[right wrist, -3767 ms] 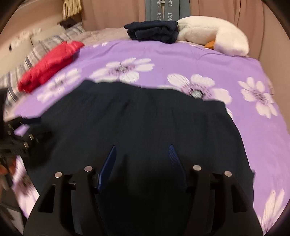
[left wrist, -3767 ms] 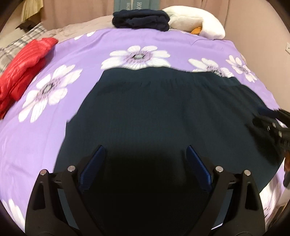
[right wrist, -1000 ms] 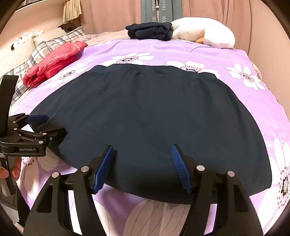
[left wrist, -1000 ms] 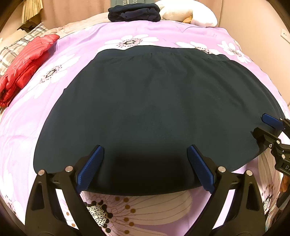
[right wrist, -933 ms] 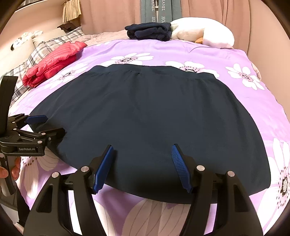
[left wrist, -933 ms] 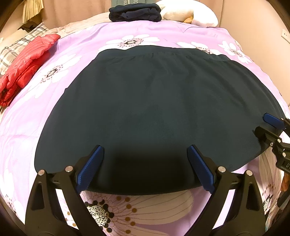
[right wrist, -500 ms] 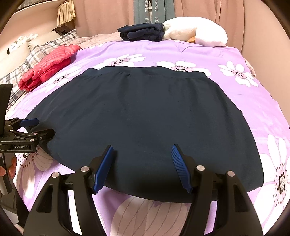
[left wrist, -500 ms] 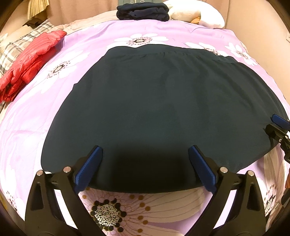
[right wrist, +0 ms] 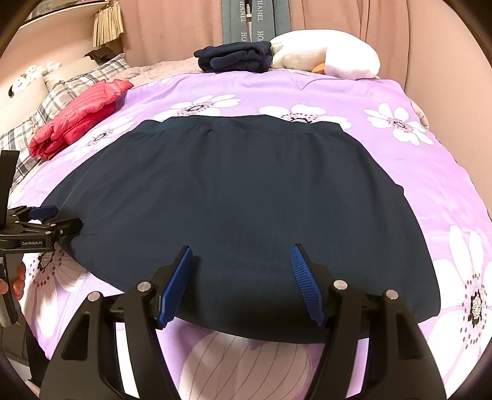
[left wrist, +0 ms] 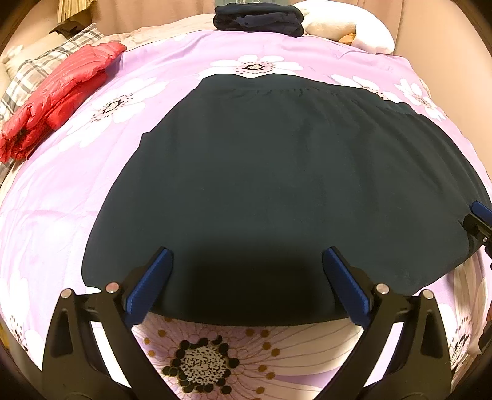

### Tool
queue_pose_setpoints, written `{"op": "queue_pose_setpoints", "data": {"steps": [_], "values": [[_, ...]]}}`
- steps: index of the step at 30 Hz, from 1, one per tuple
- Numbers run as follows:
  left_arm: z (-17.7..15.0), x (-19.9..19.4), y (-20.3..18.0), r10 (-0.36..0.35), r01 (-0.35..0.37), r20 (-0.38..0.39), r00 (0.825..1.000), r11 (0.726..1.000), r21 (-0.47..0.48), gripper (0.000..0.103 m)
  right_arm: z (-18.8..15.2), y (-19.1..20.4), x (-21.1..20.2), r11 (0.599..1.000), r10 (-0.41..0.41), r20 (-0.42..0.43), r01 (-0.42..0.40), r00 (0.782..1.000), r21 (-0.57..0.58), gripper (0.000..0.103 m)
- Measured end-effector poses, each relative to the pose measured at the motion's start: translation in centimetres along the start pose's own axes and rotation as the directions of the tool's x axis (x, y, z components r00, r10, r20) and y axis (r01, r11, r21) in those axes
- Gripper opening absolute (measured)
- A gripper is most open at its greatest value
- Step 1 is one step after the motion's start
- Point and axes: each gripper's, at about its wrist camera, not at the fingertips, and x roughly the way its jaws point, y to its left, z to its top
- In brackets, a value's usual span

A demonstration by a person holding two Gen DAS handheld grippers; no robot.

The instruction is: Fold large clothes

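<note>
A large dark navy skirt lies spread flat on the purple flowered bedspread, waistband at the far side, hem nearest me; it also shows in the right wrist view. My left gripper is open and empty, held just above the hem near its left half. My right gripper is open and empty above the hem further right. The left gripper also shows at the left edge of the right wrist view, by the skirt's left corner.
A folded red puffer jacket lies at the left of the bed by plaid pillows. A folded dark garment and a white plush toy sit at the far end. Curtains hang behind.
Both grippers have drawn back toward me and risen a little. The skirt lies still, its hem now fully in view with bedspread showing below it.
</note>
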Motion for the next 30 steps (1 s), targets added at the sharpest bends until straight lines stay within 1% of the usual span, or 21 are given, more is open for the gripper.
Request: {"op": "queue_pose_setpoints", "data": {"steps": [11, 14, 20, 25, 27, 28, 30], "values": [[0.0, 0.0, 0.7, 0.011, -0.011, 0.002, 1.000, 1.000, -0.016, 0.101, 0.1, -1.4, -0.5, 0.996, 0.053, 0.013, -0.054, 0.999, 0.069, 0.066], [-0.1, 0.0, 1.2, 0.013, -0.013, 0.001, 1.000, 0.999, -0.029, 0.101, 0.1, -2.0, -0.9, 0.995, 0.038, 0.022, -0.040, 0.999, 0.092, 0.066], [0.0, 0.0, 2.2, 0.006, -0.006, -0.002, 1.000, 0.998, -0.058, 0.101, -0.4, -5.1, -1.1, 0.987, -0.053, -0.005, 0.053, 0.999, 0.154, 0.068], [0.4, -0.1, 3.1, 0.015, -0.015, 0.004, 1.000, 0.997, -0.077, 0.101, -0.7, -7.6, -1.9, 0.975, -0.113, -0.004, 0.112, 0.994, 0.191, 0.068], [0.9, -0.1, 4.1, 0.048, -0.047, 0.007, 0.999, 0.994, -0.098, 0.101, -0.4, -8.9, -2.3, 0.966, -0.151, -0.002, 0.148, 0.989, 0.211, 0.068], [1.1, 0.0, 4.9, 0.092, -0.091, 0.004, 0.996, 0.990, -0.106, 0.101, -0.3, -9.6, -2.5, 0.959, -0.178, -0.005, 0.175, 0.984, 0.223, 0.068], [1.5, 0.2, 6.5, 0.094, -0.093, -0.004, 0.996, 0.985, -0.142, 0.101, -0.2, -11.2, -2.9, 0.943, -0.218, -0.010, 0.213, 0.976, 0.255, 0.069]]}}
